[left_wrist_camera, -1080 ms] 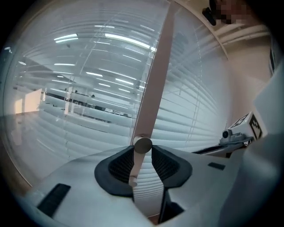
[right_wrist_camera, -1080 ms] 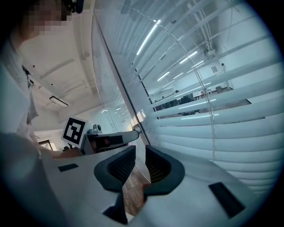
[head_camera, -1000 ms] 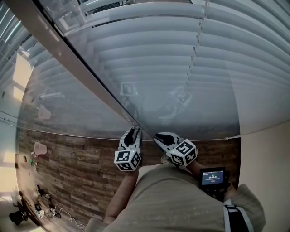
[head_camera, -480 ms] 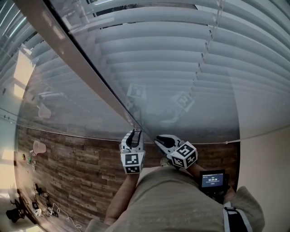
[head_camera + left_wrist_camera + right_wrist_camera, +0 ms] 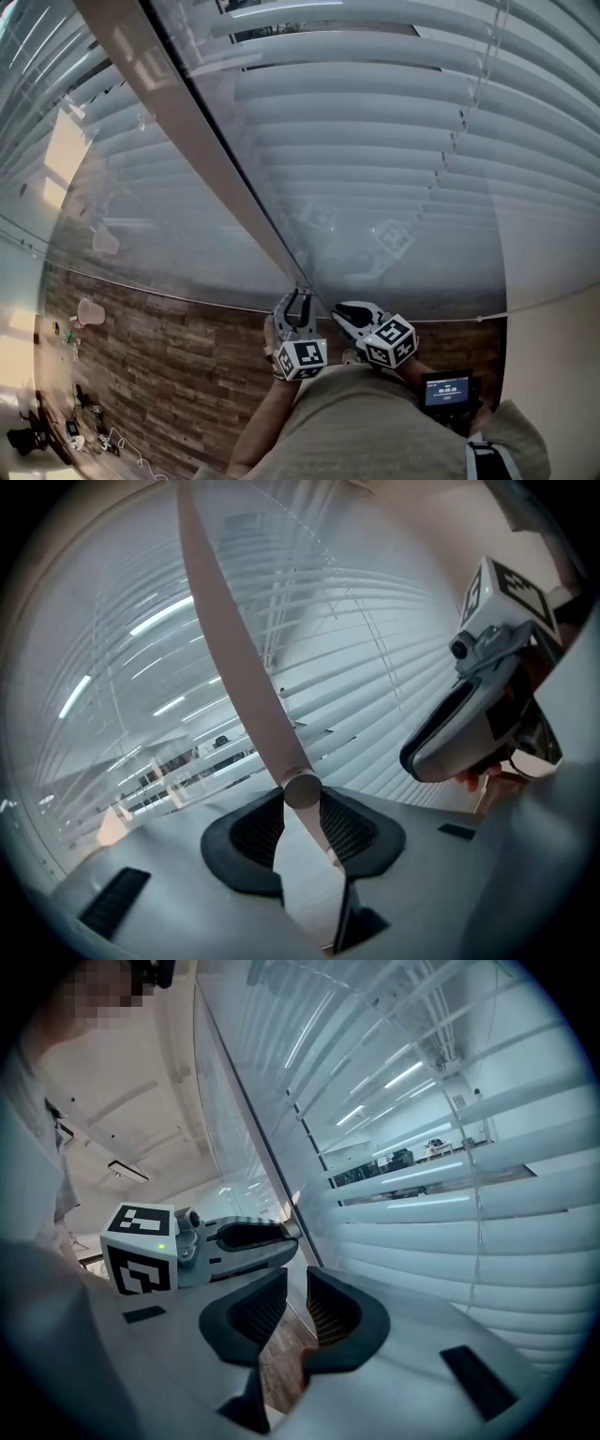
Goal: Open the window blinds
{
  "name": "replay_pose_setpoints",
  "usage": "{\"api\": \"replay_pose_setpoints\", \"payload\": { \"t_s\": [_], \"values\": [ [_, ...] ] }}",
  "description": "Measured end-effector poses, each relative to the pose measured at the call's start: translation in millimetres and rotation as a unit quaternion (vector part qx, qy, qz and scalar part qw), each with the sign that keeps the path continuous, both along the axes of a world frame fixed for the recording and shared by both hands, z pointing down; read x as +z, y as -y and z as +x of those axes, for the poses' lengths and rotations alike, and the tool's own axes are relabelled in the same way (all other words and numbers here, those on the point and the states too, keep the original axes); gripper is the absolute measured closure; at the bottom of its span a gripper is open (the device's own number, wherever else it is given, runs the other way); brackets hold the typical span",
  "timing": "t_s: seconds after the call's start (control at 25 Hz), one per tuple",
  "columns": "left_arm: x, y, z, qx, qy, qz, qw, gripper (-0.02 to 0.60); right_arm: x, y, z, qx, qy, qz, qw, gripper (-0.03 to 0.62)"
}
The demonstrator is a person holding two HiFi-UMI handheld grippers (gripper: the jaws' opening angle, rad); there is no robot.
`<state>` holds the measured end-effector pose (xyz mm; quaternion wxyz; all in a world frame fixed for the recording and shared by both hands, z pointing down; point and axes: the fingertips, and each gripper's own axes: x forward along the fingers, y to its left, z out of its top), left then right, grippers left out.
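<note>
Clamping the lower end of the blinds' tilt wand [image 5: 234, 183], the left gripper [image 5: 298, 305] has its jaws closed on it; the wand rises toward eleven o'clock. At its three o'clock, the right gripper [image 5: 347, 311] stands slightly parted, empty, near the slats [image 5: 375, 112].

Each hand-held gripper carried a white cube with black square markers: left cube [image 5: 302, 357], right cube [image 5: 392, 341]. The left hand-held gripper [image 5: 299, 305] and the right hand-held gripper [image 5: 349, 314] had pale grey bodies and black cross-hatched jaw pads. The person wore a beige top [image 5: 356, 422].
</note>
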<state>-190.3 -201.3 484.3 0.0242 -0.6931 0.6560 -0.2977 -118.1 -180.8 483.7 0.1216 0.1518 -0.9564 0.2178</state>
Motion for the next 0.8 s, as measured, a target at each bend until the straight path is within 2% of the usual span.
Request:
{"api": "replay_pose_setpoints", "payload": {
  "t_s": [0.16, 0.32, 0.52, 0.8],
  "values": [
    [-7.2, -6.9, 1.7, 0.007, 0.064, 0.009, 0.9979, 0.449, -3.0, -7.8, -1.1, -0.003, 0.000, 0.000, 1.000, 0.520],
    [-1.7, -9.6, 8.8, 0.019, 0.129, 0.012, 0.9914, 0.449, 5.4, -10.9, 6.9, -0.002, 0.002, -0.002, 1.000, 0.520],
    [-0.5, -8.6, 13.6, 0.046, 0.205, 0.019, 0.9775, 0.448, 12.1, -13.9, 11.7, -0.005, -0.003, -0.010, 1.000, 0.520],
    [17.2, -1.1, 15.2, 0.088, 0.274, 0.020, 0.9575, 0.448, 31.3, -9.5, 15.0, -0.004, 0.003, -0.012, 1.000, 0.520]
  ]
}}
